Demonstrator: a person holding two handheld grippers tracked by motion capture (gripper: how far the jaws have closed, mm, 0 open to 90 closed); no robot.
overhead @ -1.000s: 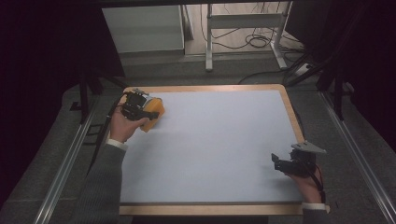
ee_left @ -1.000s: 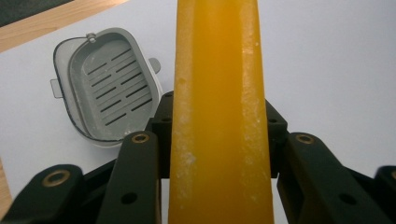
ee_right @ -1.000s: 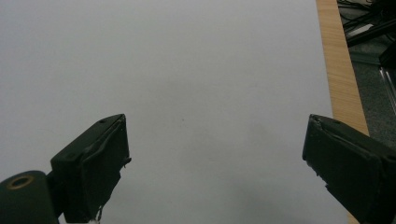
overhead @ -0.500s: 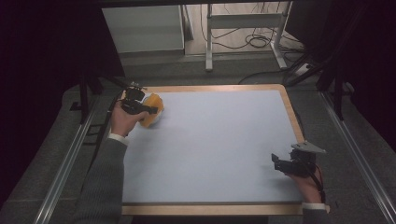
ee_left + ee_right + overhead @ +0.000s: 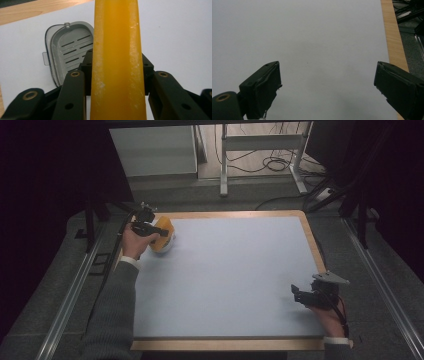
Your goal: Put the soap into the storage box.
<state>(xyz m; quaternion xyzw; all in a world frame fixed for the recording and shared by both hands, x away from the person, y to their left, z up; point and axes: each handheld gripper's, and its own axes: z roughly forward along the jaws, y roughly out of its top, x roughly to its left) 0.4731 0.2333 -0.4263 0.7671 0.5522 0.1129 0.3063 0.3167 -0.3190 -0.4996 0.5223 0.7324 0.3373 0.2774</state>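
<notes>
A wide, pale surface (image 5: 230,280) with a wooden border is shown from above; all positions below are given relative to it. At its far left corner the left gripper (image 5: 150,229) is seen closed on an orange lid (image 5: 164,236). In the left gripper view the orange lid (image 5: 117,60) is pinched edge-on between the two black jaws, which press against both of its faces, and it is held tilted up off the surface rather than lying flat. Beneath and just beyond the lid, a grey container (image 5: 67,55) with a slotted inner floor is seen lying open on the surface, near the wooden border at that corner; whitish residue is visible on its rim. The hinge, if any, between lid and container cannot be made out.

Near the right edge of the surface, towards the person's side, the right gripper (image 5: 312,296) is held low with nothing in it. In the right gripper view the right gripper (image 5: 327,85) is shown with its jaws spread wide apart over bare surface, the wooden border running along the right.

The step in hand is judged to be the handling of the lid over its container, either an opening or a closing; which of the two cannot be decided here. For the next move, a steady pinch and a controlled swing of the lid would be called for, and the light container may need to be steadied by the idle right gripper.
</notes>
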